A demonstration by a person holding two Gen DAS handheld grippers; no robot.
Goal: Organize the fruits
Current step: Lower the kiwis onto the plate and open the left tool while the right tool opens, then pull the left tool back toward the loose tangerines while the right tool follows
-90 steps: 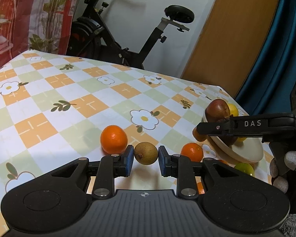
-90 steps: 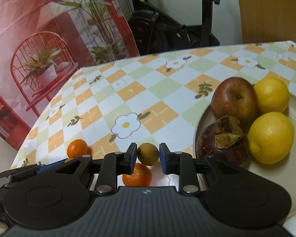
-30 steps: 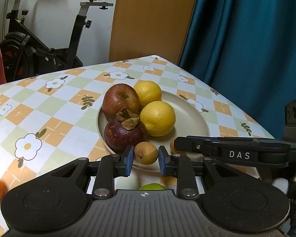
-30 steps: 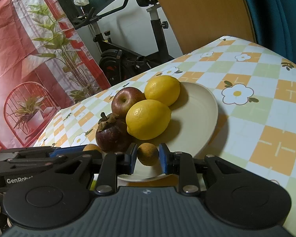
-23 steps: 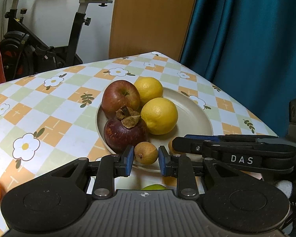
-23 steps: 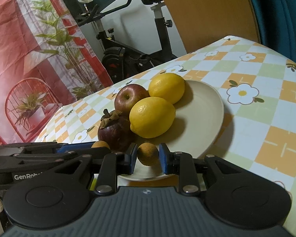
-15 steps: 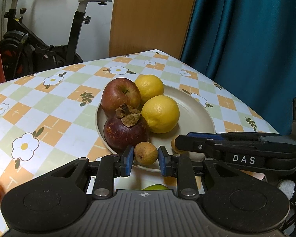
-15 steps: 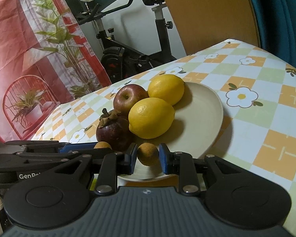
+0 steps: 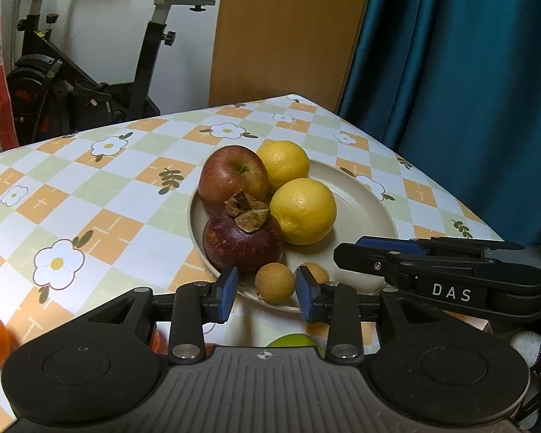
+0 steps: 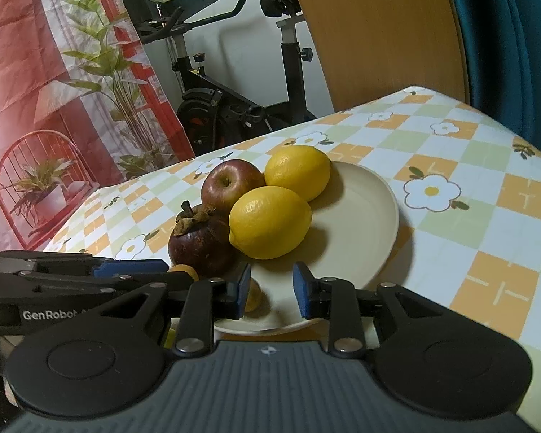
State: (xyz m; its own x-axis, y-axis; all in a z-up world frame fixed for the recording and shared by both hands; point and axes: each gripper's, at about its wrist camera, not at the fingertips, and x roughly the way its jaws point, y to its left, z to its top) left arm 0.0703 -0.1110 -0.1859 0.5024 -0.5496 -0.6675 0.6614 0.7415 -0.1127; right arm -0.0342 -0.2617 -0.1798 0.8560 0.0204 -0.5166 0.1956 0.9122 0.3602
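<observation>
both tongs, left tongs (image 9: 267, 294) and right tongs (image 10: 268, 290), have just been opening, releasing small brown fruits (image 9: 274, 282) at the plate's (image 9: 360, 195) 6 o'clock rim.

Table (image 9: 101, 195): checked cloth in orange, pale green and white, printed with white flowers with yellow centres and dark leaf sprigs. Plate (image 9: 364, 209): plain cream. Two lemons (image 9: 303, 211): yellow. Apple (image 9: 232, 176): red with yellowish streaks. Mangosteen (image 9: 241, 241): dark purple, brown dried cap. Small round fruit (image 9: 274, 282): tan. Claw pads (image 9: 229, 288): blue on black. Curtain (image 9: 451, 72): teal
</observation>
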